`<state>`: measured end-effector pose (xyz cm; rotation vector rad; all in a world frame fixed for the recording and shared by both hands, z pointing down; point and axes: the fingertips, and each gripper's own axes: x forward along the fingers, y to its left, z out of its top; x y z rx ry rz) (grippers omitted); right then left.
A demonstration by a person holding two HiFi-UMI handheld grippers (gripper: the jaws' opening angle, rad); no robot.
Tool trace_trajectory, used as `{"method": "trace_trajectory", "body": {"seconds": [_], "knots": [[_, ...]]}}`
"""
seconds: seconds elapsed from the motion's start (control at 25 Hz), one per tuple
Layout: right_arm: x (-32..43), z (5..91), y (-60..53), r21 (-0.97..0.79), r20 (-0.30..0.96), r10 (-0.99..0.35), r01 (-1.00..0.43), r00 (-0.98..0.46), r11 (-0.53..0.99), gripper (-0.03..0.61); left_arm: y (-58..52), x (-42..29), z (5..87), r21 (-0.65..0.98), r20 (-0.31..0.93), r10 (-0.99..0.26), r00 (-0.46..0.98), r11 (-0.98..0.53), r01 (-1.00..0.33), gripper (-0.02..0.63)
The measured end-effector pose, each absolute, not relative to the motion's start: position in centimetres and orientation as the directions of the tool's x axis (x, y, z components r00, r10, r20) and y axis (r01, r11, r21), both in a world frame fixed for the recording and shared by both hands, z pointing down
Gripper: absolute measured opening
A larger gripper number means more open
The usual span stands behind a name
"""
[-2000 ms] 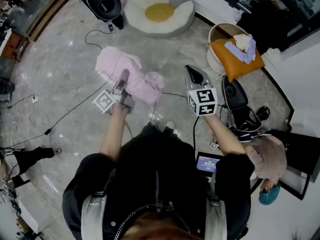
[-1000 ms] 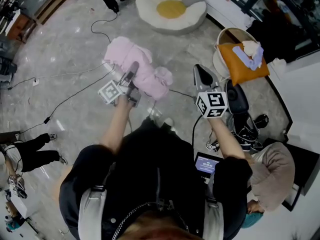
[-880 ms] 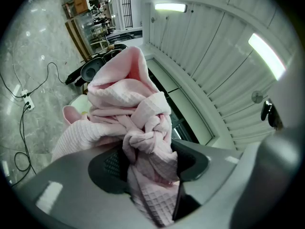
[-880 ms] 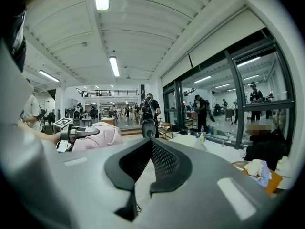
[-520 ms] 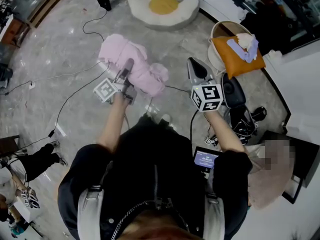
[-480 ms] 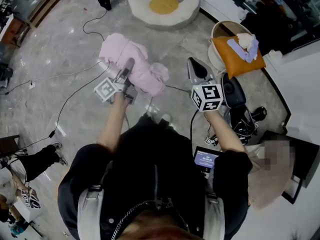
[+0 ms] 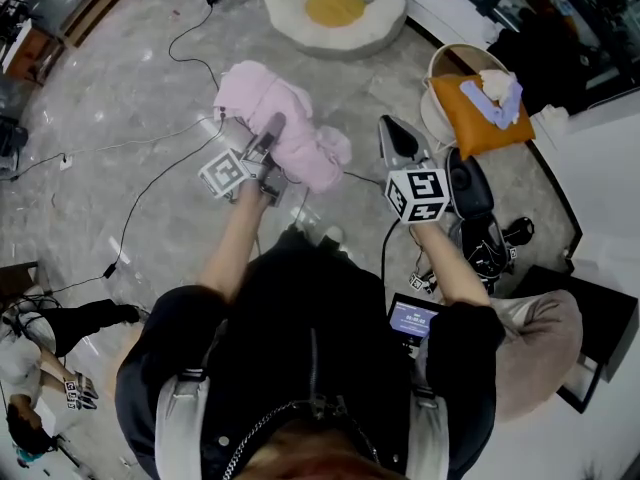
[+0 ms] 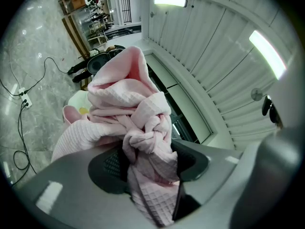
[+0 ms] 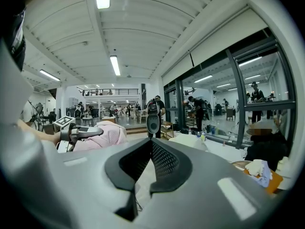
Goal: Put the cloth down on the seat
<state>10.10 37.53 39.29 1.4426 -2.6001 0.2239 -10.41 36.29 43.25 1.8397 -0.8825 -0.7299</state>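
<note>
**Cloth Up Front-Left, Seat Dead Ahead**

The cloth sat bunched between the jaws of the left gripper, spilling ahead of it and off to its right, over the floor. The right gripper hung just right of the cloth, apart from it. Straight ahead, beyond both grippers, lay the floor seat. Further right stood a tub chair, a cushion in it and a small bundle of fabric on top of that. Cables ran over the floor left of the left gripper. One bystander stood far behind on the left, and another person sat close behind on the right.
</note>
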Motion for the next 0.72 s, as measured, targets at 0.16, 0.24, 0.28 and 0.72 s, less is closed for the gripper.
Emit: {"method": "trace_trajectory", "body": {"seconds": [0.16,0.24,0.28,0.72], "knots": [[9.9,39.4,37.6,-0.056,0.215,-0.825,-0.850,-0.523,0.524,0.002,36.1,-10.2,43.1,0.916,-0.119,-0.819,0.561,-0.308,-0.255,0.249],[10.2,39.8,37.5,-0.064,0.218,-0.825,-0.851,-0.521,0.521,0.002,35.7,-9.6,43.1,0.909,-0.122,-0.819,0.560,-0.319,-0.269,0.249],[10.5,40.0,37.6,-0.069,0.221,-0.825,-0.852,-0.521,0.519,0.002,35.5,-9.2,43.3,0.901,-0.112,-0.820,0.561,-0.322,-0.291,0.249],[9.9,41.2,36.6,-0.096,0.238,-0.815,-0.848,-0.528,0.521,0.002,34.0,-8.3,42.9,0.911,-0.109,-0.821,0.561,-0.308,-0.273,0.249]]}}
